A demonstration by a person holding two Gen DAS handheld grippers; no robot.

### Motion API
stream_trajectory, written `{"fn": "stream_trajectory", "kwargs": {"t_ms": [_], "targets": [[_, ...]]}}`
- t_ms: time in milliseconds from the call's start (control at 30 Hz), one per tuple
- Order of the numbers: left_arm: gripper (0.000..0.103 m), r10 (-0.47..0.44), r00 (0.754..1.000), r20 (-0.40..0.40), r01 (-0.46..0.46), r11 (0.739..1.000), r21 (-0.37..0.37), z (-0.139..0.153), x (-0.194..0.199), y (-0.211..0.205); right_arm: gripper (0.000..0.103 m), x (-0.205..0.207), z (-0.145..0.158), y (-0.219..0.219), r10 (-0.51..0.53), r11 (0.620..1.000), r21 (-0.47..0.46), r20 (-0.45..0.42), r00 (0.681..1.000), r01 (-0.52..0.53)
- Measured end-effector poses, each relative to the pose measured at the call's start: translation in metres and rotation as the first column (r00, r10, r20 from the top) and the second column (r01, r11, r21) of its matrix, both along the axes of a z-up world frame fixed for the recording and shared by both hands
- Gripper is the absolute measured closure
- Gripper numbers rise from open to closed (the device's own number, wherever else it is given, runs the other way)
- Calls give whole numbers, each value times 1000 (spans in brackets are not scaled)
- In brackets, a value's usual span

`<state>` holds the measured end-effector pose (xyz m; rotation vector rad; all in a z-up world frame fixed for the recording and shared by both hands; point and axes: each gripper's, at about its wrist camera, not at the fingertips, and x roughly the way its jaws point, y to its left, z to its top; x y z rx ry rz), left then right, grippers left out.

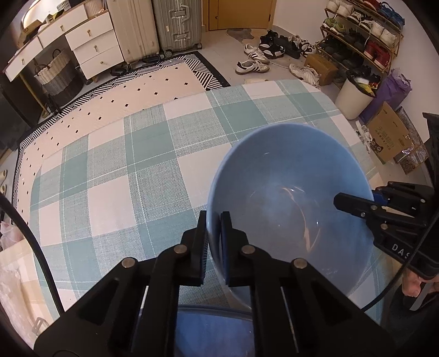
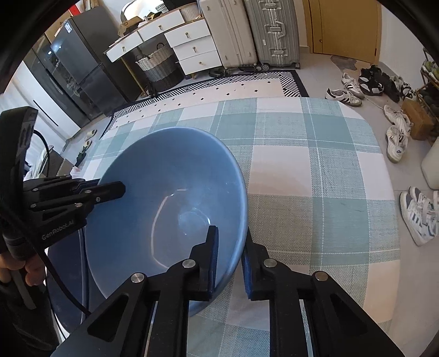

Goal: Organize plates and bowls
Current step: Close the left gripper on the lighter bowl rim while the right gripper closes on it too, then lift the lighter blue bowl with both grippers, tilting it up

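Note:
A large light-blue bowl [image 1: 290,203] is held tilted above the checked tablecloth; it also shows in the right wrist view [image 2: 164,208]. My left gripper [image 1: 214,247] is shut on the bowl's left rim, one finger inside and one outside. My right gripper [image 2: 230,263] is shut on the opposite rim; it shows in the left wrist view [image 1: 354,206] at the bowl's right edge. The left gripper shows in the right wrist view [image 2: 109,192] on the bowl's left rim. A darker blue plate [image 1: 211,329] lies under the bowl at the near edge; it also shows in the right wrist view [image 2: 65,280].
The table [image 1: 131,170] carries a teal and white checked cloth. Beyond it are a patterned rug [image 1: 153,82], suitcases [image 1: 175,24], white drawers [image 1: 93,46], a shoe rack [image 1: 365,35], loose shoes [image 2: 395,137] and a white bin [image 1: 354,96].

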<state>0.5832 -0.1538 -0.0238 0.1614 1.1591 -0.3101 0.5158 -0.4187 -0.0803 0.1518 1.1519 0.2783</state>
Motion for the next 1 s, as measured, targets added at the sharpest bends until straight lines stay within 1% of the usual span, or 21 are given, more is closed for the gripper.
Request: {"fn": "stream_trajectory", "kwargs": {"t_ms": [100,200,467,700,1000], "targets": [[100,3,1000,8,-3,1000,-25,9,-2,-1,90,-1,4,-5,-14,1000,8,5,1000,14],[100,0,999,35,1,1000,-24,19,-6,-4,90,-3,14,-10,-24,1000,7,25,999,24],[100,8,995,97,-3,998,-56,57,-25,-6,90,-19,58,-18,-38,999,3,115,993,38],[100,25,987,160,-15,998,-64,99,-50,4,90,-34,93,-13,-27,1000,14,170,985,25],[99,65,974,215,-51,996,-67,152,-95,28,90,-61,136,12,15,1000,9,230,973,-18]]}}
